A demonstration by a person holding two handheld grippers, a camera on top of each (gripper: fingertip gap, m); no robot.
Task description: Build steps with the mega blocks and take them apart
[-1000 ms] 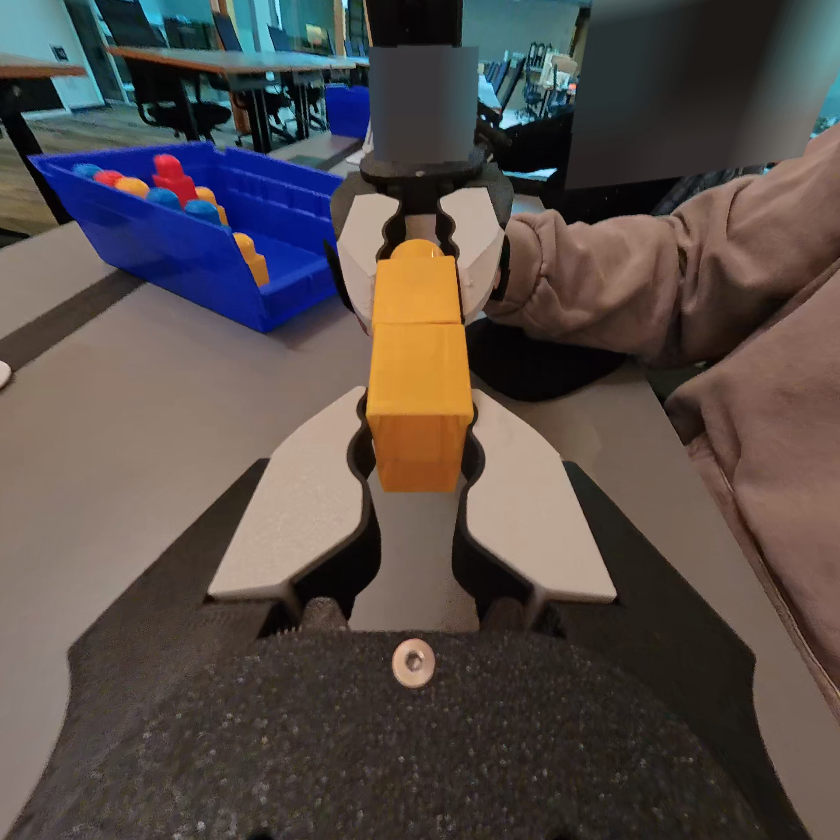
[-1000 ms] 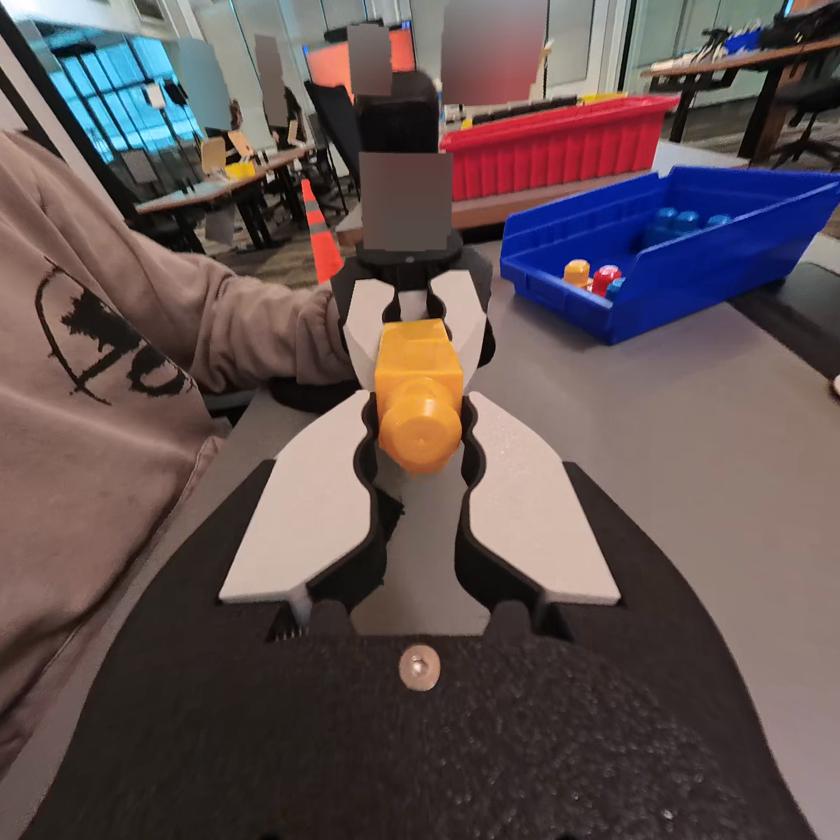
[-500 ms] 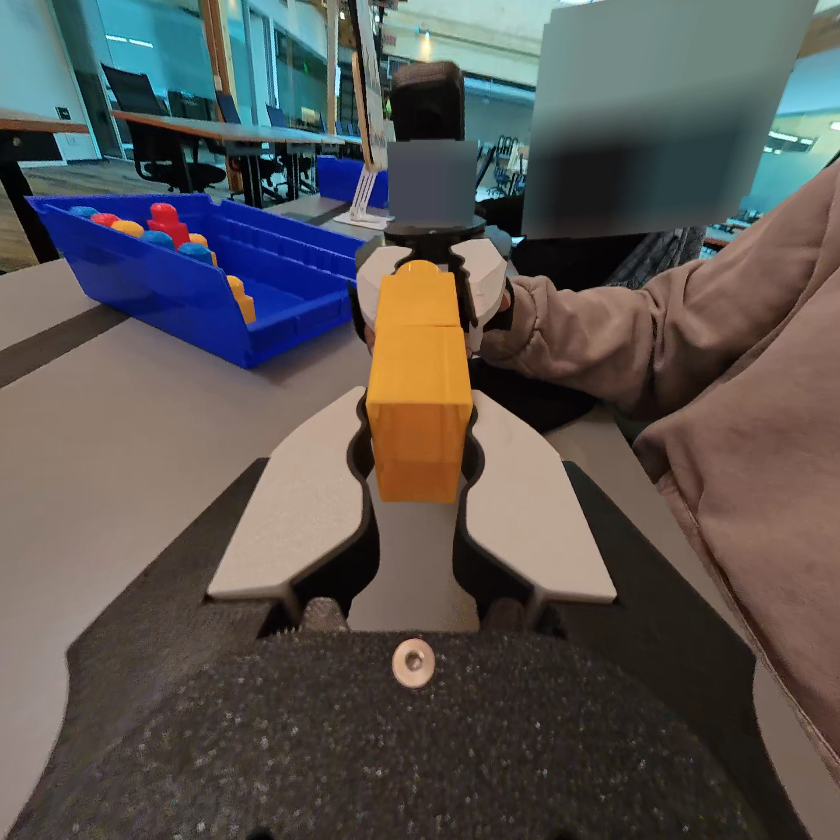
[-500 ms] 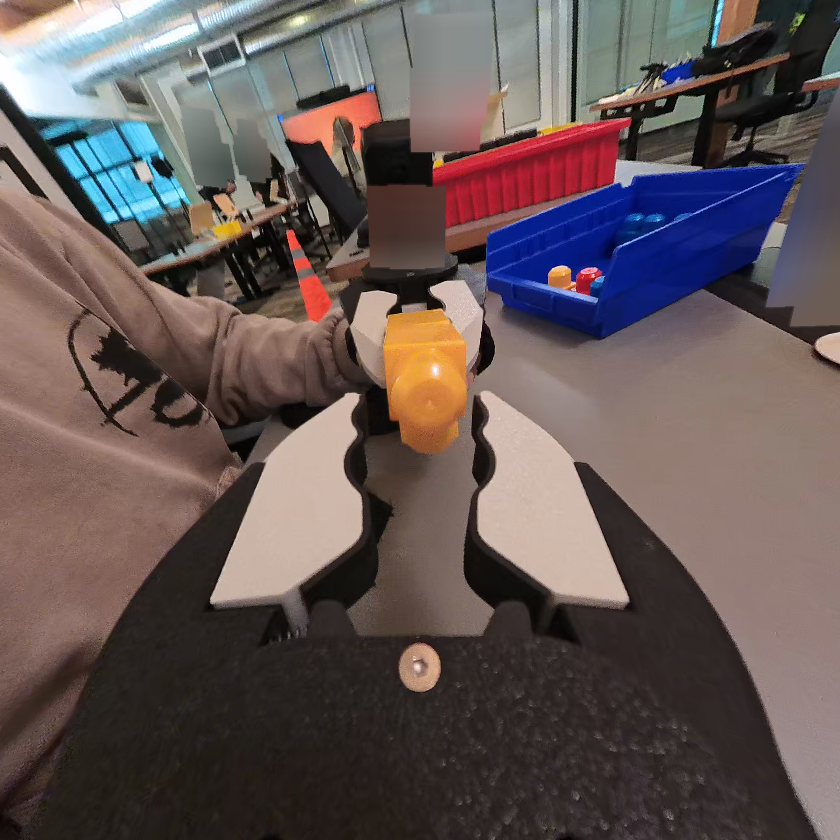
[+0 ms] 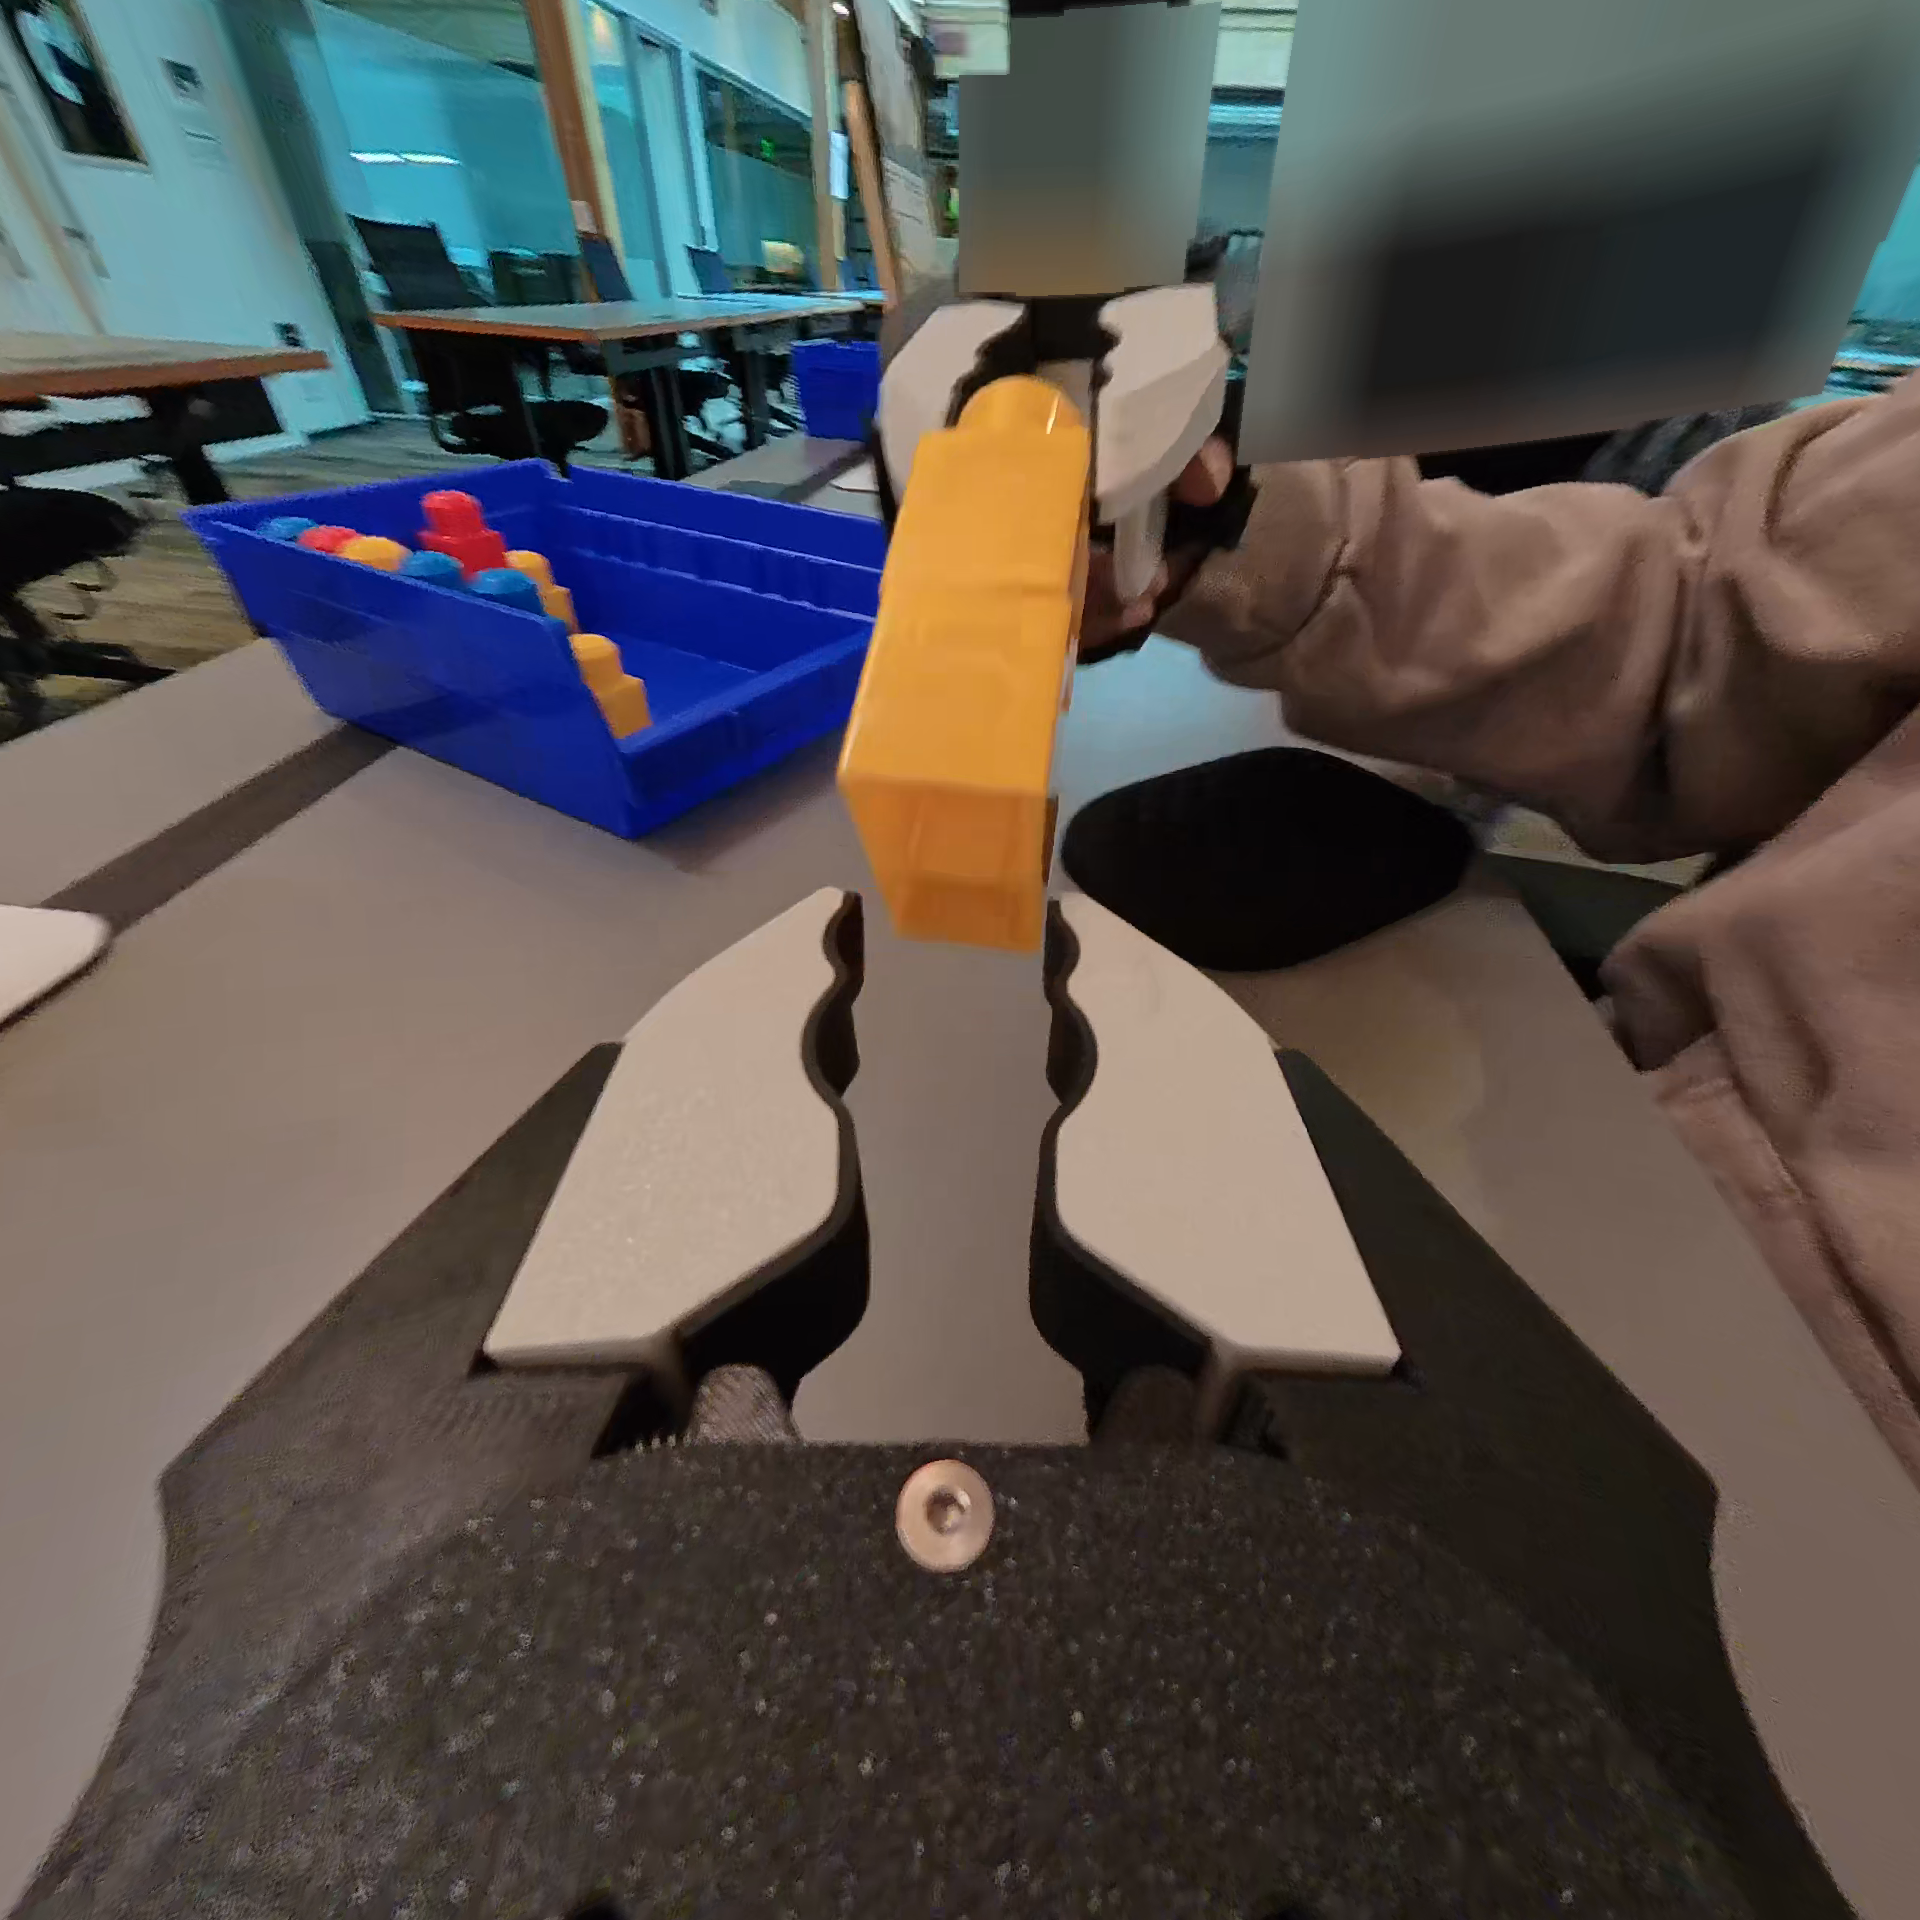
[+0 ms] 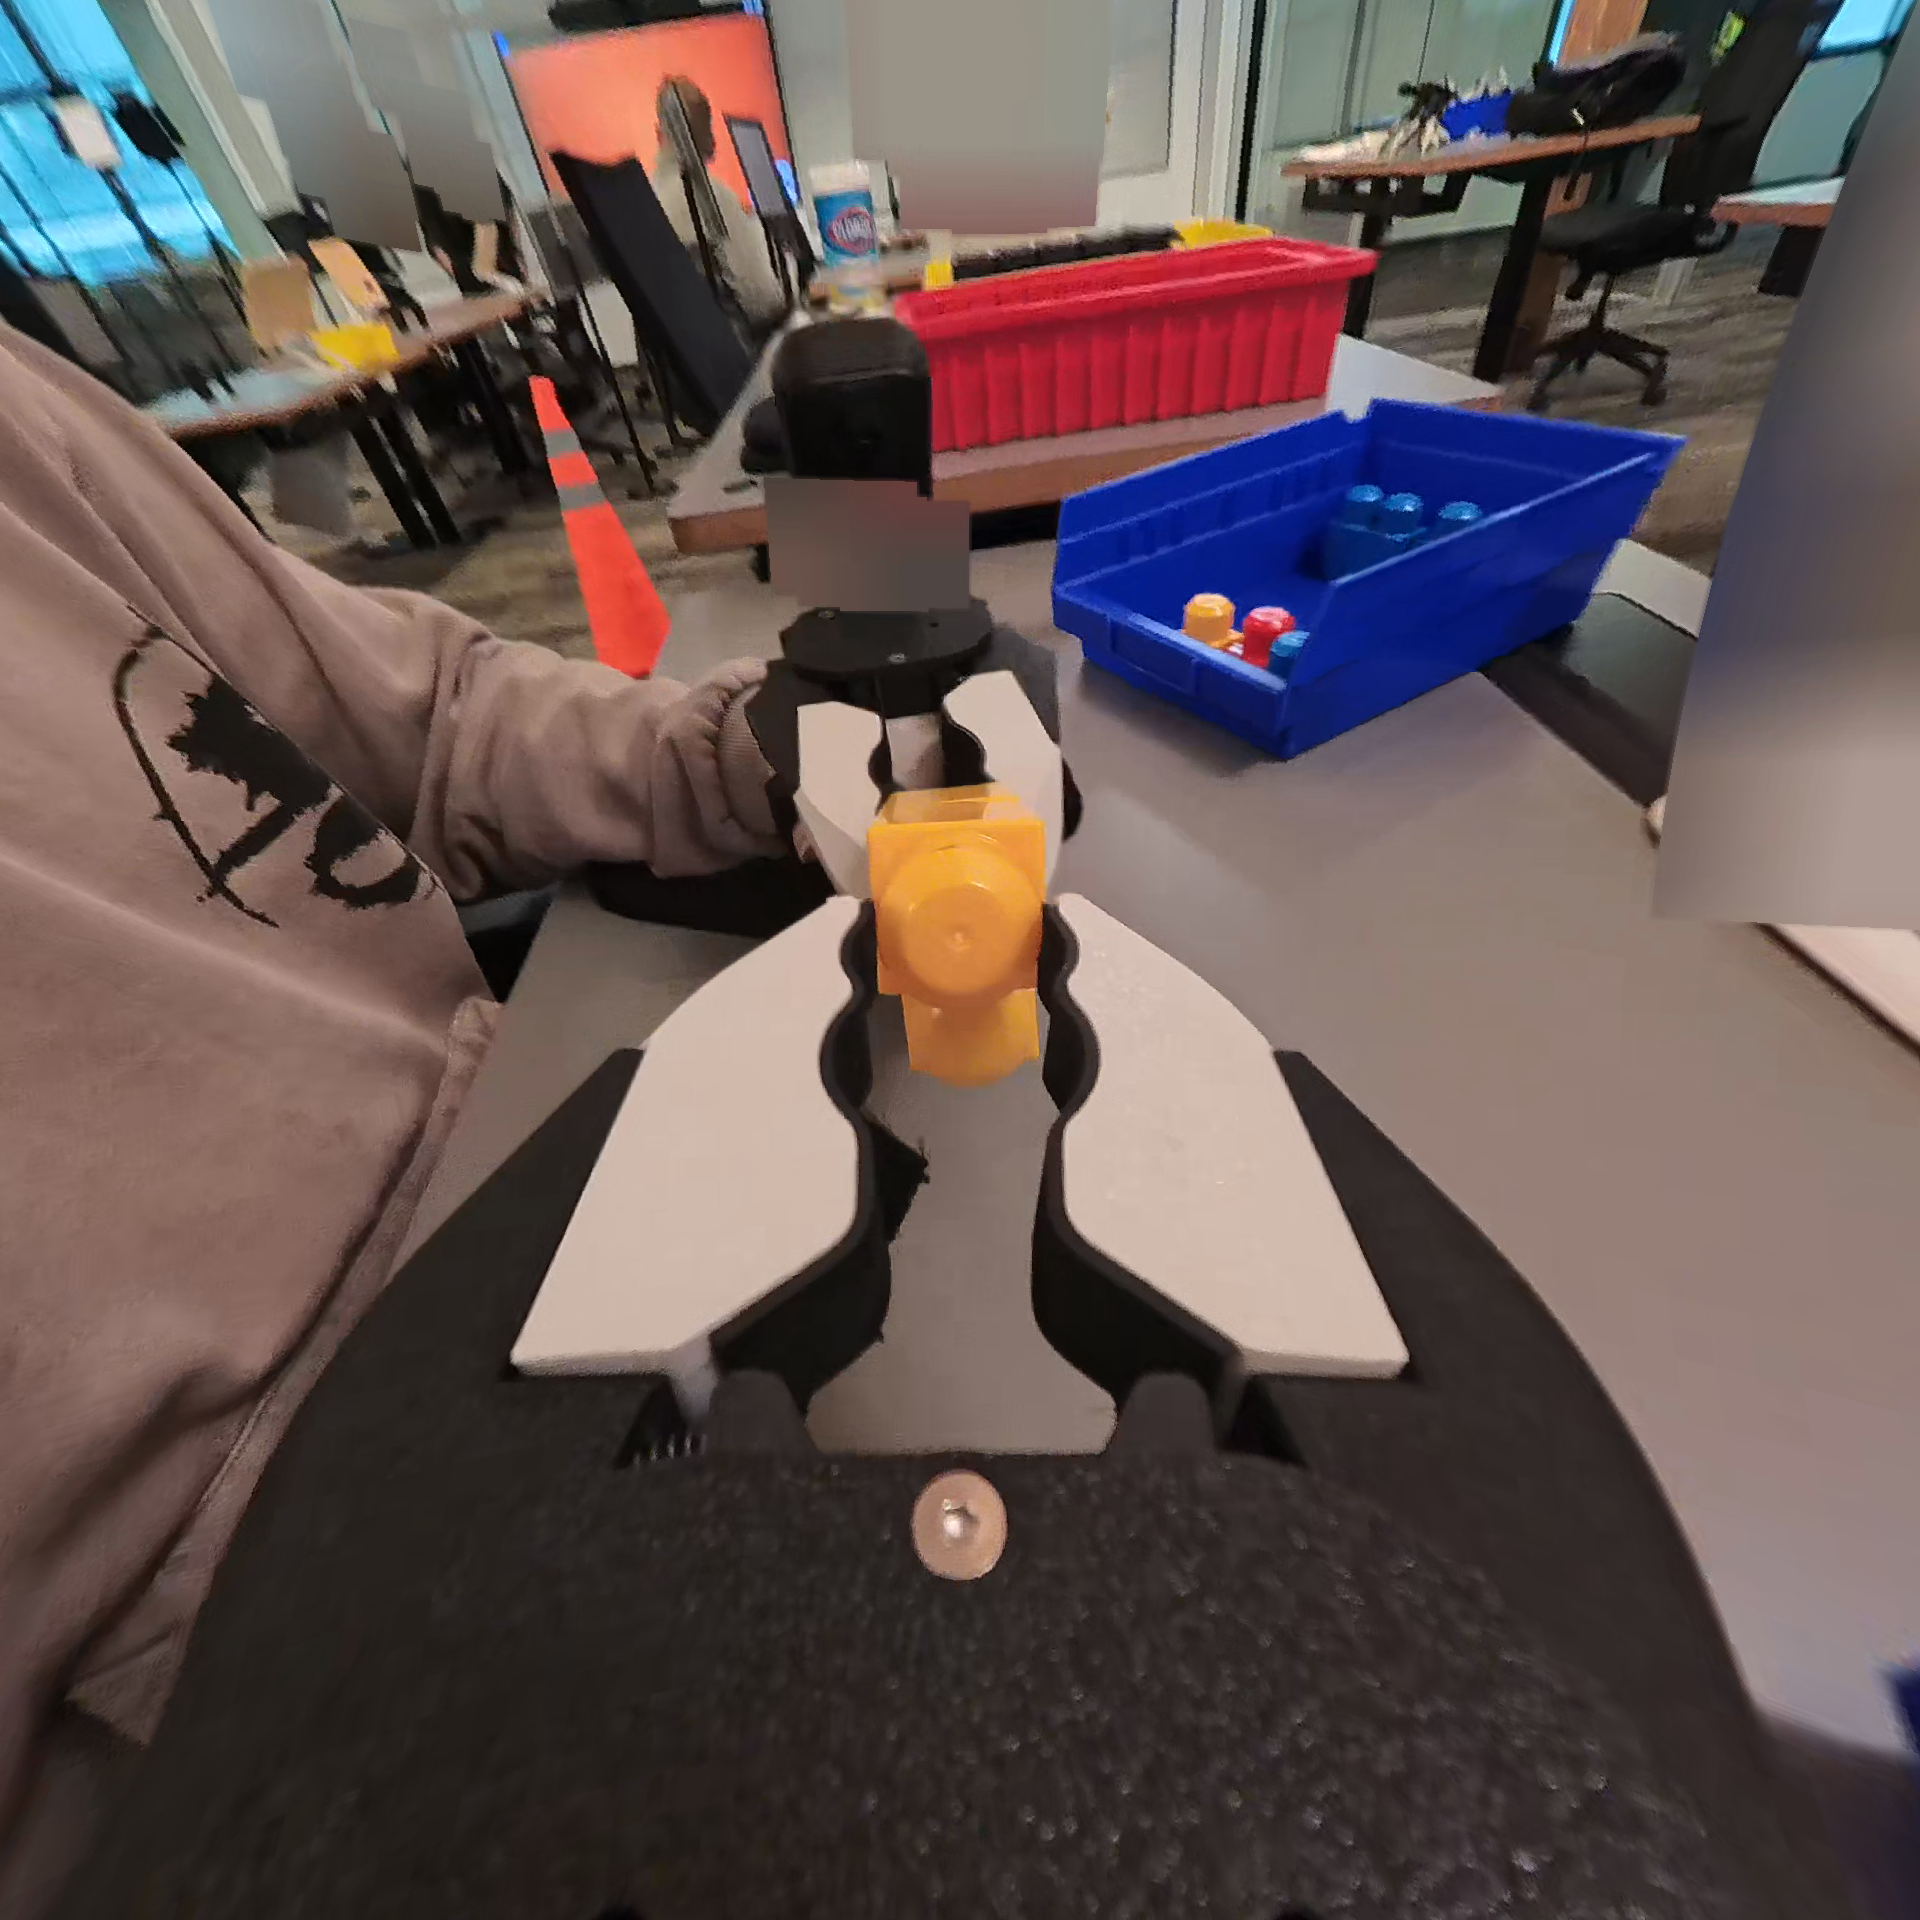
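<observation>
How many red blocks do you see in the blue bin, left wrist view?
2: a tall red block mid-row, a low red block near the blue bin's left end; more may be hidden.

L claw (image 5: 951, 935) off yellow blocks (image 5: 966, 696)

The grey table (image 5: 416, 987) carries a blue bin (image 5: 499, 707) of blocks and a black pad (image 5: 1262, 852).

TEXT SURVEY: we find no fully legible writing | sweatshirt (image 6: 260, 790): black print on the chest, cut off by folds | white canister (image 6: 844, 223) on a far desk: blue-and-red brand label, too small for us to read | wall placard (image 5: 197, 99): blurred
</observation>
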